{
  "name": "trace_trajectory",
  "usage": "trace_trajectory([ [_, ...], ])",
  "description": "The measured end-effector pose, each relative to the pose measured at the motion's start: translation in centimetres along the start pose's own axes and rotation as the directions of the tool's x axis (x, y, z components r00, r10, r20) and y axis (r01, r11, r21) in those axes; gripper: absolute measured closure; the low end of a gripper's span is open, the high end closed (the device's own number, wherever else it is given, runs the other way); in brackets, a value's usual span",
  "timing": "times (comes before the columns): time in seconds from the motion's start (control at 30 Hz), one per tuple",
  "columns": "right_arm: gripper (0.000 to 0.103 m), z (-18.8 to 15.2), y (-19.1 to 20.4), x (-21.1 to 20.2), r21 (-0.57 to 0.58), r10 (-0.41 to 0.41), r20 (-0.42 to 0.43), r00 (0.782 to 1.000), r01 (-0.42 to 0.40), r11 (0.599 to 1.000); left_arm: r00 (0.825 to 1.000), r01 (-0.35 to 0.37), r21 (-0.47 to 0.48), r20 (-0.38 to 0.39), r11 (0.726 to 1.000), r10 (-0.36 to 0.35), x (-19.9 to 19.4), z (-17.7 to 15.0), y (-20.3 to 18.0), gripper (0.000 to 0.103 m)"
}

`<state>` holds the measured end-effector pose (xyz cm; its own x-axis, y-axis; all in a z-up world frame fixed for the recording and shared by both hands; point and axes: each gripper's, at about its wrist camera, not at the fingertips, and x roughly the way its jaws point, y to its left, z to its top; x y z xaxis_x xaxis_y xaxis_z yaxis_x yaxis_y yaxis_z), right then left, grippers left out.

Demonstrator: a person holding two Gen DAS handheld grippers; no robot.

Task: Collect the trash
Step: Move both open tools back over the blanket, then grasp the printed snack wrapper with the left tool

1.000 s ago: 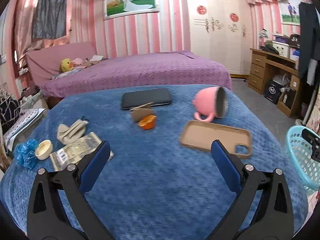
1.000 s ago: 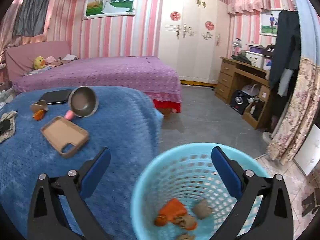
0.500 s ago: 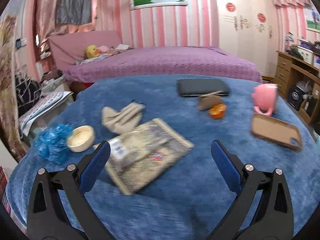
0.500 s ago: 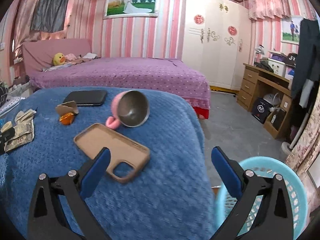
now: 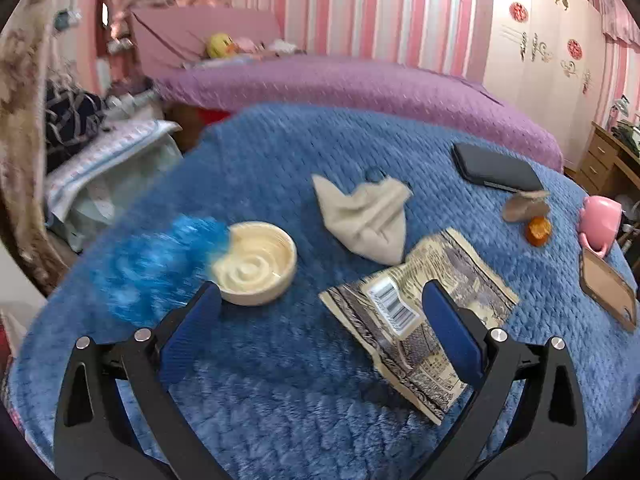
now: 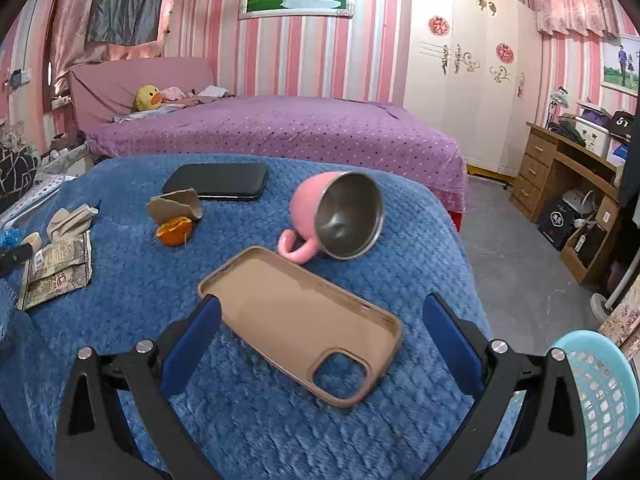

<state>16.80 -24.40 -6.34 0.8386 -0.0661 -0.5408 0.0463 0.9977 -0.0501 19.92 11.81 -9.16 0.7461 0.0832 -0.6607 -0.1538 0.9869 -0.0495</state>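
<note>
My left gripper (image 5: 320, 332) is open and empty, low over the blue blanket. A flattened snack wrapper (image 5: 416, 308) lies just ahead of its right finger. A crumpled beige tissue (image 5: 366, 220), a cream tub (image 5: 256, 260) and a blue plastic wad (image 5: 156, 260) lie beyond. Orange peel (image 5: 538, 230) and a cardboard scrap (image 5: 524, 204) lie far right. My right gripper (image 6: 320, 340) is open and empty above a tan phone case (image 6: 300, 320). The peel (image 6: 174, 230), scrap (image 6: 174, 206) and wrapper (image 6: 56, 272) lie to its left. The cyan trash basket (image 6: 600, 392) stands at lower right.
A pink mug (image 6: 336, 216) lies on its side behind the phone case. A black case (image 6: 218, 182) lies farther back. A purple bed (image 6: 280, 128) stands behind the blue blanket (image 6: 120, 300). A wooden desk (image 6: 568, 176) stands at the right on the grey floor.
My left gripper swung left from the mug and phone case to the wrapper, tissue and tub. My right gripper swung left from above the basket to over the phone case.
</note>
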Motion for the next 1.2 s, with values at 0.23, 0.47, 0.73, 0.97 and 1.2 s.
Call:
trace_trajectory([
  [0.23, 0.005, 0.1, 0.2, 1.0, 0.010, -0.008, -0.025, 1.000, 0.008, 1.000, 0.997, 0.025, 0.113, -0.082, 0.993, -0.016, 1.9, -0.5, -2.5, 0.011],
  [0.47, 0.005, 0.0, -0.1, 1.3, 0.029, 0.003, -0.029, 1.000, -0.002, 1.000, 0.991, 0.061, 0.192, -0.127, 0.979, -0.037, 2.4, -0.8, -4.2, 0.030],
  [0.73, 0.005, -0.1, -0.3, 1.6, 0.042, 0.006, -0.040, 0.999, -0.004, 0.999, 0.996, 0.045, 0.195, -0.084, 0.980, -0.029, 1.2, -1.1, -4.3, 0.052],
  [0.97, 0.005, -0.1, 0.0, 1.9, 0.030, -0.002, -0.044, 0.999, 0.003, 1.000, 0.999, 0.017, 0.218, 0.041, 0.976, -0.027, -1.6, -1.4, -4.7, 0.066],
  [1.2, 0.005, -0.1, 0.4, 1.6, 0.015, -0.001, -0.034, 0.999, 0.002, 1.000, 0.991, 0.018, 0.148, 0.131, 0.989, -0.037, -3.5, -0.8, -3.3, 0.067],
])
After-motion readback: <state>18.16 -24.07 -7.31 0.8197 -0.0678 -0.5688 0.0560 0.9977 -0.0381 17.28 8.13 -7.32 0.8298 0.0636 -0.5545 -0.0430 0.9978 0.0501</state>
